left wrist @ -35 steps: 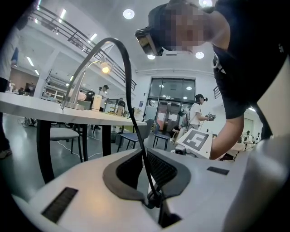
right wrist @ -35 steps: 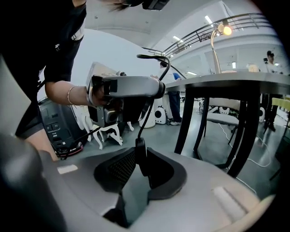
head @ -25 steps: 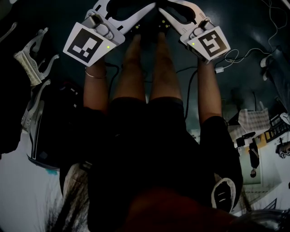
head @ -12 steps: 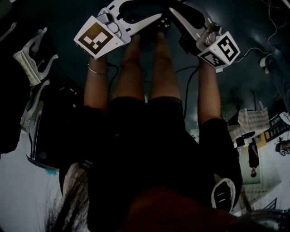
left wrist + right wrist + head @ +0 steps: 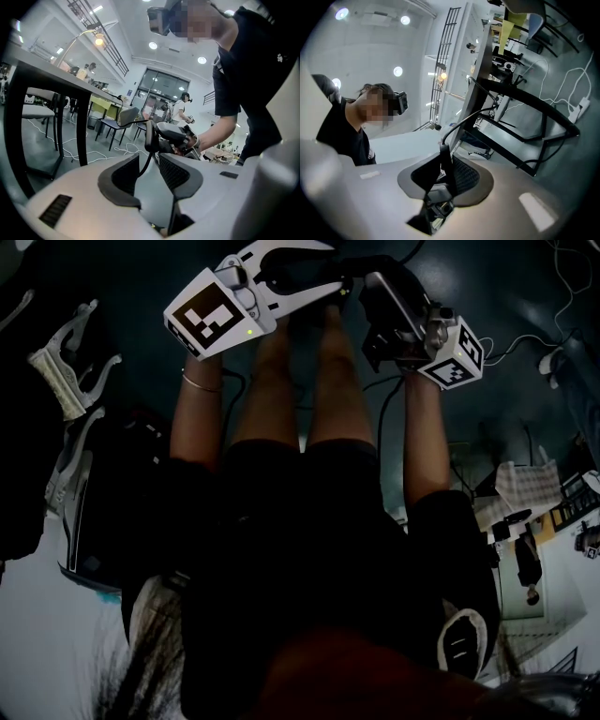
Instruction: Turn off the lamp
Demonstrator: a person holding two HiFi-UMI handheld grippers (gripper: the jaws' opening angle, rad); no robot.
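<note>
The lamp [image 5: 98, 41] glows on the table at the upper left of the left gripper view; in the right gripper view the lamp [image 5: 443, 76] shows lit above the table edge. Its black cord hangs down to a black inline switch [image 5: 444, 153]. My right gripper [image 5: 445, 163] is shut on that switch. My left gripper [image 5: 148, 157] is open, and the thin cord runs loose through the gap up to the switch [image 5: 149, 136] in the right gripper [image 5: 176, 137]. In the dark head view the left gripper [image 5: 323, 276] and right gripper [image 5: 367, 292] meet above the person's knees.
A table with black legs [image 5: 84, 122] stands at the left, with chairs [image 5: 117, 124] behind it. White cables and a power strip [image 5: 583, 104] lie on the floor. Other people [image 5: 180, 105] stand in the background. Spare grippers [image 5: 66, 371] lie at the head view's left.
The left gripper's jaws have spread and it has shifted right and up in the head view. The right gripper has rolled, turning its marker cube, and has risen with the switch.
</note>
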